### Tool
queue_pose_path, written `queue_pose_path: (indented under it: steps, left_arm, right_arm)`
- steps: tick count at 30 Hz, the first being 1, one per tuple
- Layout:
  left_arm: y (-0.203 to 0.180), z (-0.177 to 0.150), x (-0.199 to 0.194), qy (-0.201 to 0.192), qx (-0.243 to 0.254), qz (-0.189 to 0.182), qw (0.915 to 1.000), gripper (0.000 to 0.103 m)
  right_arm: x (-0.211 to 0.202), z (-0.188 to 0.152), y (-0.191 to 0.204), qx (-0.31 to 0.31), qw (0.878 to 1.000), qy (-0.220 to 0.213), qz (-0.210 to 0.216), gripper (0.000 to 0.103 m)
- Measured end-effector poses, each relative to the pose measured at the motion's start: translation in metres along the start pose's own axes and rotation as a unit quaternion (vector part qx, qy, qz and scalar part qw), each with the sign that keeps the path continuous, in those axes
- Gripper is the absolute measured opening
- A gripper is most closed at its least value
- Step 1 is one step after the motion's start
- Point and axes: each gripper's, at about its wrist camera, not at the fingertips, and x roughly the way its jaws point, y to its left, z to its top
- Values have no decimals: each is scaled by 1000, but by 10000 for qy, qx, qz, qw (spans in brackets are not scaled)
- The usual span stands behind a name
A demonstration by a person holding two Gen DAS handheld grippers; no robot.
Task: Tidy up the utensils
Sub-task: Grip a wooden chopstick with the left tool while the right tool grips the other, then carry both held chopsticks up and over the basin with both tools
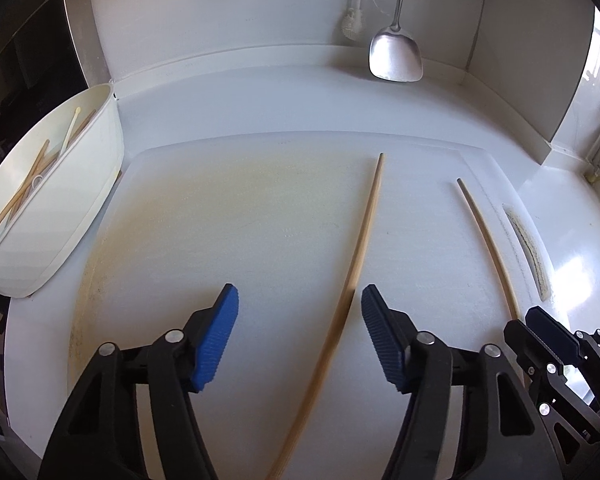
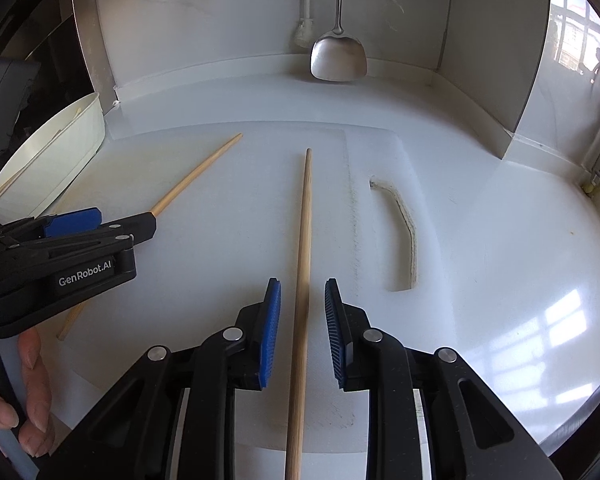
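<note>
Left wrist view: the left gripper (image 1: 299,332) stands wide open, holding nothing, its jaws either side of a wooden chopstick (image 1: 356,256) lying on the white cutting board (image 1: 220,220); a second chopstick (image 1: 487,246) runs toward 1 o'clock, and the white utensil bin (image 1: 80,184) sits at 10 o'clock. Right wrist view: the right gripper (image 2: 302,330) is partly open around the second chopstick (image 2: 305,248), not clamping it.

Open board centre, edges hemmed in

The white cutting board (image 1: 240,220) lies bare between the utensil bin (image 1: 80,184) at left and two chopsticks (image 1: 364,232) at right; a spatula (image 1: 396,56) hangs over the back.
</note>
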Motion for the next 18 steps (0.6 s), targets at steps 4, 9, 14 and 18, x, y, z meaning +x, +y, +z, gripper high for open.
queue_pose_path:
  steps: [4, 9, 14, 18]
  left_arm:
    - [-4, 0, -4, -7, 132, -119, 9998, 30]
    - [-5, 0, -6, 4, 202, -241, 9995, 8]
    - [12, 1, -8, 181, -201, -667, 9974, 7]
    - [28, -1, -13, 243, -567, -872, 9943, 7]
  right_arm:
    - [-1, 0, 6, -78, 10000, -13, -18, 11]
    - [0, 1, 6, -68, 10000, -31, -9, 6]
    - [-1, 1, 2, 78, 9999, -39, 148, 6]
    - [-4, 0, 2, 152, 9995, -101, 243, 6]
